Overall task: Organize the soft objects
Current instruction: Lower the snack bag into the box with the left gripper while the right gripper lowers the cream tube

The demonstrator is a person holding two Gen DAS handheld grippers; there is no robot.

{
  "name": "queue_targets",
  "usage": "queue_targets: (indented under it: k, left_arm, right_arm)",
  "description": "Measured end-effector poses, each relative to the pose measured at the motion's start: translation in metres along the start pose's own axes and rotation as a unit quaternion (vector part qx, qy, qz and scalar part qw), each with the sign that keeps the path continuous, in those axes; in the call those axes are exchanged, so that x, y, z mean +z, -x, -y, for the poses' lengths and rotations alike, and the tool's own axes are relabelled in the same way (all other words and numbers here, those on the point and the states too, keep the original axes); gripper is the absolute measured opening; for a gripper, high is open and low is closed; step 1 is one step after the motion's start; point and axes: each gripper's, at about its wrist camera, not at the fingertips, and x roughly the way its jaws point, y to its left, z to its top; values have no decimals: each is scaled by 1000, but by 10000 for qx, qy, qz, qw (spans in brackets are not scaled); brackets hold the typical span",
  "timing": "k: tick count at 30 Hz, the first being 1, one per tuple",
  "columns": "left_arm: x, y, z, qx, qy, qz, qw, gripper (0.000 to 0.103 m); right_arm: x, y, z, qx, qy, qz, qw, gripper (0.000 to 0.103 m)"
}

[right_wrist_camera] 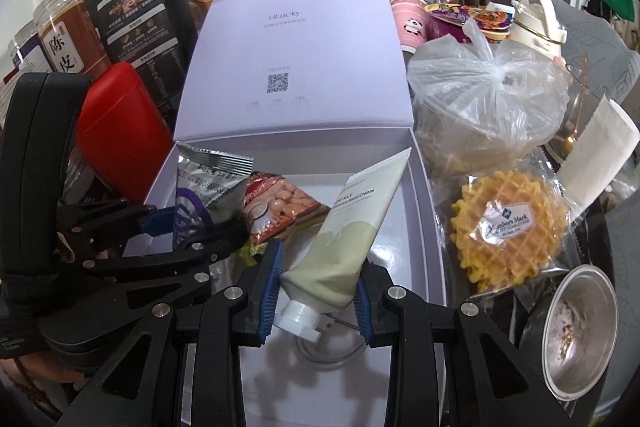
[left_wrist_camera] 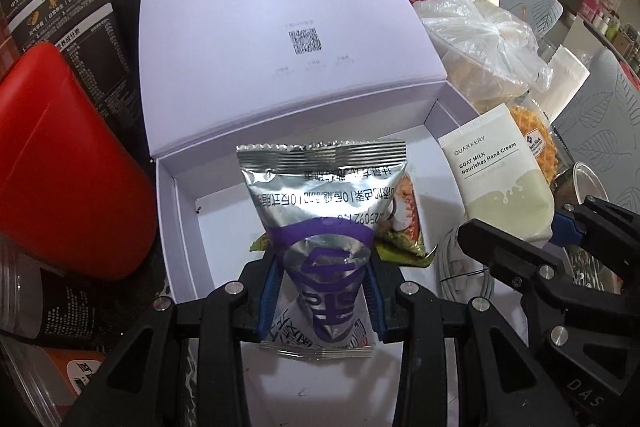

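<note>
Cluttered tabletop surrounds an open lilac gift box (left_wrist_camera: 176,227). We see the left gripper (left_wrist_camera: 320,291) clamped on a silver-and-purple snack pouch (left_wrist_camera: 320,211), pinched between its blue pads over the box's near edge. Our right gripper (right_wrist_camera: 318,287) squeezes a hand cream tube (right_wrist_camera: 348,227) near its cap, over the box's right side.

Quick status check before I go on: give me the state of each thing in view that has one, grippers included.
Lavender box: lid open, standing up.
Silver snack packet: clamped in left gripper, over the box.
Hand cream tube: cap closed, clamped in right gripper.
Orange snack packet: lying in the box.
Clear plastic bag: knotted shut.
Waffle: sealed in its wrapper, outside the box.
</note>
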Motion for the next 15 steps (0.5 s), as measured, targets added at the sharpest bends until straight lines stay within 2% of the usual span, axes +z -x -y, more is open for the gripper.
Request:
queue_targets:
  k: [9,15]
  left_arm:
    - [1,-12,2,96,12,-190,9998,36]
    - [10,-17,9,398,12,-294,9988,36]
  right_arm:
    - [-3,-19,2,-35,-8,-269,9996,33]
    - [0,-21,5,-82,-90,-336,9994,34]
